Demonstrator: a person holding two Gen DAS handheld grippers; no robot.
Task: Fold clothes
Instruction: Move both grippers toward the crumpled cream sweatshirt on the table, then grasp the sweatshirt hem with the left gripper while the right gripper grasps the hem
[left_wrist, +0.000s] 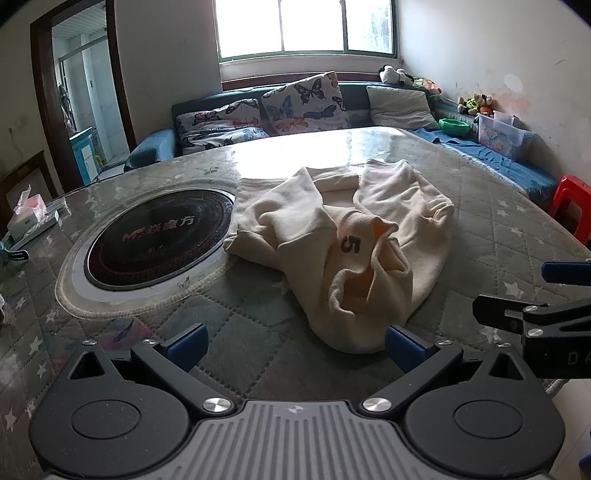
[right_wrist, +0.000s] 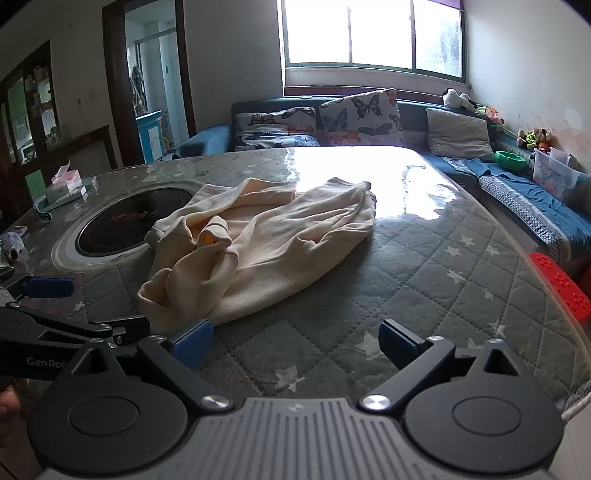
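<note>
A crumpled cream sweatshirt (left_wrist: 343, 236) with a dark "5" lies in a heap on the quilted table cover (left_wrist: 240, 332); in the right wrist view the sweatshirt (right_wrist: 258, 243) spreads from the near left toward the middle. My left gripper (left_wrist: 295, 345) is open just short of the garment's near end, its right blue pad almost at the cloth. My right gripper (right_wrist: 295, 343) is open too, with its left pad at the garment's near edge and nothing between the fingers. Each gripper shows in the other's view: the right gripper (left_wrist: 524, 295) and the left gripper (right_wrist: 74, 306).
A round black cooktop (left_wrist: 159, 240) is set into the table left of the sweatshirt. A tissue box (left_wrist: 27, 218) sits at the far left edge. A sofa with butterfly cushions (left_wrist: 303, 103) runs behind the table. A red stool (right_wrist: 561, 288) stands on the right.
</note>
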